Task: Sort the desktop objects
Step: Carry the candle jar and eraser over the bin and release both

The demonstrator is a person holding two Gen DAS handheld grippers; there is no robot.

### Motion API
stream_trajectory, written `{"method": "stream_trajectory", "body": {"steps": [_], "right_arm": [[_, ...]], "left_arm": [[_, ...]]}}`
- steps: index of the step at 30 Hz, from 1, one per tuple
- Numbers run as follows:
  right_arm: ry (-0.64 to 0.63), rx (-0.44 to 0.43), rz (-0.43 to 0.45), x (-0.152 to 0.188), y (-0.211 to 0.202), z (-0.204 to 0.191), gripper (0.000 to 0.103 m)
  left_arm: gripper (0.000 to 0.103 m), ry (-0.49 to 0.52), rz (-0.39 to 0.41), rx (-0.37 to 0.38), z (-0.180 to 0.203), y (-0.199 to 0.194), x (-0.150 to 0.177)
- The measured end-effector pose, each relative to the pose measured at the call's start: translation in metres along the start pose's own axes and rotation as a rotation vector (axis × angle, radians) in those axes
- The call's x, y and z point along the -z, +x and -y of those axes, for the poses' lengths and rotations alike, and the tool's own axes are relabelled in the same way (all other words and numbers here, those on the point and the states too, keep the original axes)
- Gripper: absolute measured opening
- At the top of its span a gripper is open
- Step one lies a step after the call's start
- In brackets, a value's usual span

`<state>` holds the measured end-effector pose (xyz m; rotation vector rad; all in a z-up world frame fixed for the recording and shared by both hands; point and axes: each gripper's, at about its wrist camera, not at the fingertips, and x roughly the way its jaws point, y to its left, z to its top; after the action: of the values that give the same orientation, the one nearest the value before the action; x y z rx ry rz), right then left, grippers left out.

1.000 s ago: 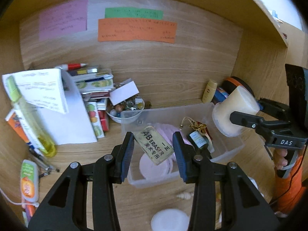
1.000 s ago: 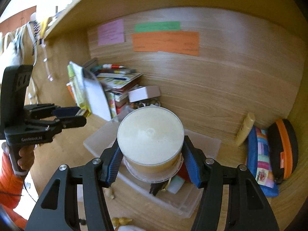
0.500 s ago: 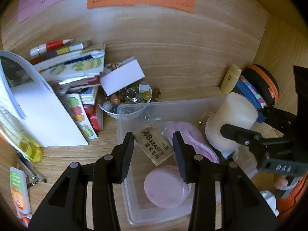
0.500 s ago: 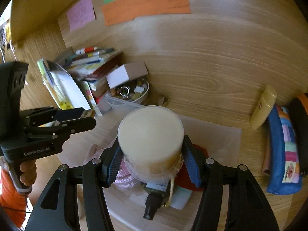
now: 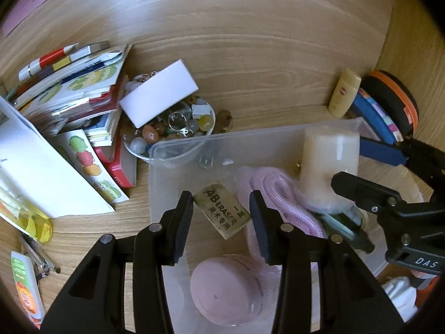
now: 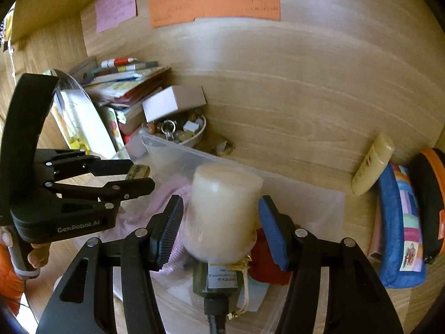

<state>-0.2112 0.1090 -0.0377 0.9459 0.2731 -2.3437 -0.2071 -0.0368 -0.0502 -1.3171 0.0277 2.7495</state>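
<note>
**Eraser and cream cylinder over the clear bin**

The left hand-held gripper is clamped on a worn 4B eraser, which sits tilted between its fingers above the clear plastic bin. Below it in the bin lie a round pink case and a coil of pink cord.

The right hand-held gripper has its fingers apart on either side of a cream cylindrical container; the right finger stands clear of it, and I cannot tell whether the left one touches. The container stands in the bin on top of a dark green bottle.

On the table, just beside the bin's far left corner, is a white bowl of beads and trinkets with a small white box resting on it, next to a stack of books. A yellow tube and a blue pencil case lie well to the right.
</note>
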Motion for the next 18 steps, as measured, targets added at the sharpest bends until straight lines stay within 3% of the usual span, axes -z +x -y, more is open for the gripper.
{"method": "stream_trajectory", "body": {"steps": [5, 8, 12, 18], "right_arm": [[-0.021, 0.012, 0.003, 0.001, -0.001, -0.003, 0.054], [-0.031, 0.022, -0.011, 0.003, 0.0, -0.005, 0.063], [-0.054, 0.033, 0.003, 0.004, -0.005, -0.009, 0.073], [-0.103, 0.041, 0.034, 0.006, -0.019, -0.019, 0.081]], "left_arm": [[0.041, 0.014, -0.007, 0.001, 0.005, 0.002, 0.001], [0.043, 0.029, -0.005, -0.001, 0.006, -0.002, 0.002], [0.056, 0.045, 0.003, -0.011, 0.01, -0.008, 0.002], [0.064, 0.051, 0.019, -0.033, 0.009, -0.021, 0.003]]}}
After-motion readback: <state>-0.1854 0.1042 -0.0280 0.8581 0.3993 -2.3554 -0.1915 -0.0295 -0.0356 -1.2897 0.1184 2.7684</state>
